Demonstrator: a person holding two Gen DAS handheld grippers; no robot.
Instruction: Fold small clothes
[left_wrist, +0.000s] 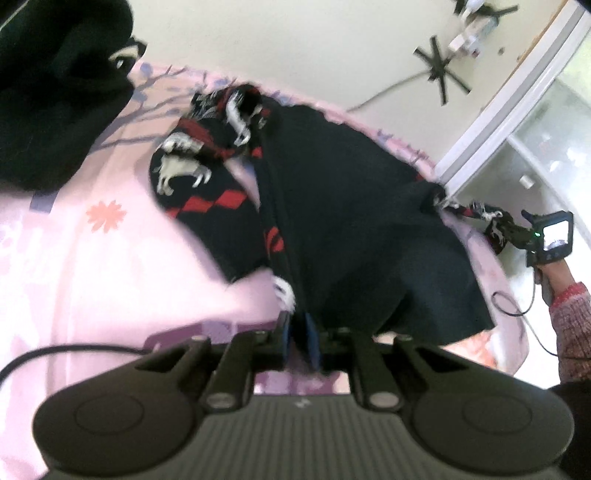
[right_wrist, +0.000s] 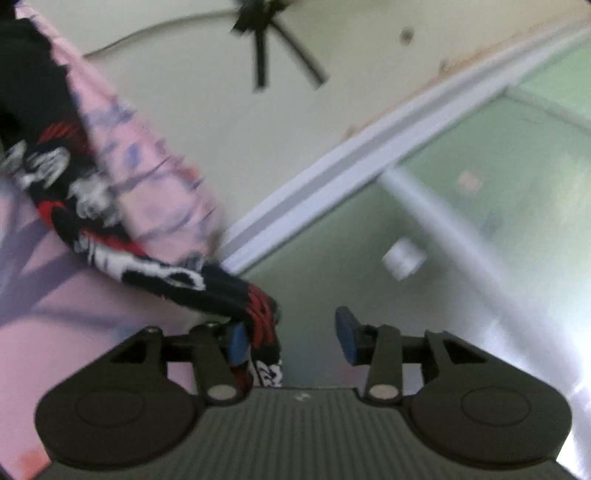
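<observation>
Garment (left_wrist: 332, 206), dark with red-white print, lies rumpled on pink sheet (left_wrist: 92, 258).

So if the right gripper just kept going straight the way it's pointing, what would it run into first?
Probably nothing close. The right gripper is open, with the patterned garment draped over its left finger only. Straight ahead is open space toward the frosted glass panel; the blur leaves depth unclear.

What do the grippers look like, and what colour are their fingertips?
Each gripper is black, with blue fingertip pads, two round discs, silver pivot pins and a ribbed grey body. A thin black cable trails from the left one. The person's sleeve is speckled pink knit.
</observation>
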